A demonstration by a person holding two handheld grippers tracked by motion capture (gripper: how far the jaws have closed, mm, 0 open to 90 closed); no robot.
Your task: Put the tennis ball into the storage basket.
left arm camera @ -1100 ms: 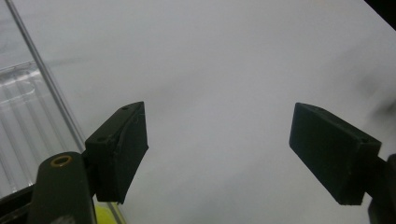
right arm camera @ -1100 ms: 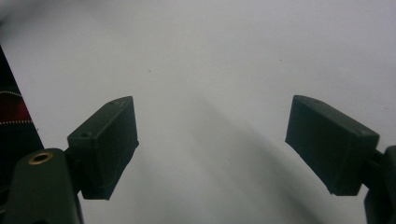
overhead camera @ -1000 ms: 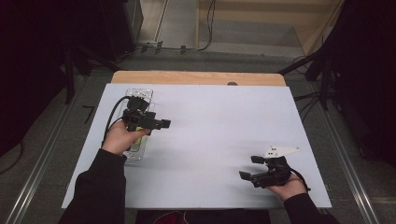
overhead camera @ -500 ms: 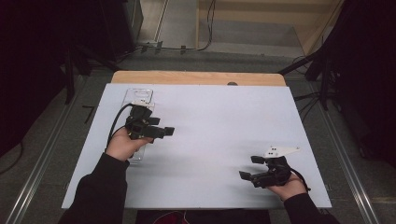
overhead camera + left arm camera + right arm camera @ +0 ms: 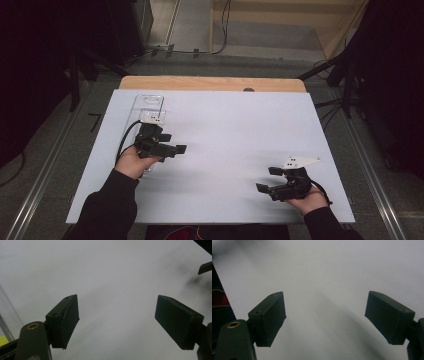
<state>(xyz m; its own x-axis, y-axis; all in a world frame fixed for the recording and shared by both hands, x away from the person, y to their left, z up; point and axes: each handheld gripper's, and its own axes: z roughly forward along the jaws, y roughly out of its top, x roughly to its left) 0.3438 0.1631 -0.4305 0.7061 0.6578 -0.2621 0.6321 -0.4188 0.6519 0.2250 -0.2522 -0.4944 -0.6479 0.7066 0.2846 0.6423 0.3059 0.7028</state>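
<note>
Left gripper (image 5: 116, 322) gapes (clear tray (image 5: 148, 107) behind, overhead).

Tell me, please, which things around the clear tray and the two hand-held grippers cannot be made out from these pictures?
- Clear tray, high view: its near end lies under the left hand and the left hand-held gripper; its contents are too small to name.
- Yellow item, left gripper view: cut off by the frame edge, behind the tray wall.
- Small dark thing at the table's far edge, high view: too small to identify.
</note>
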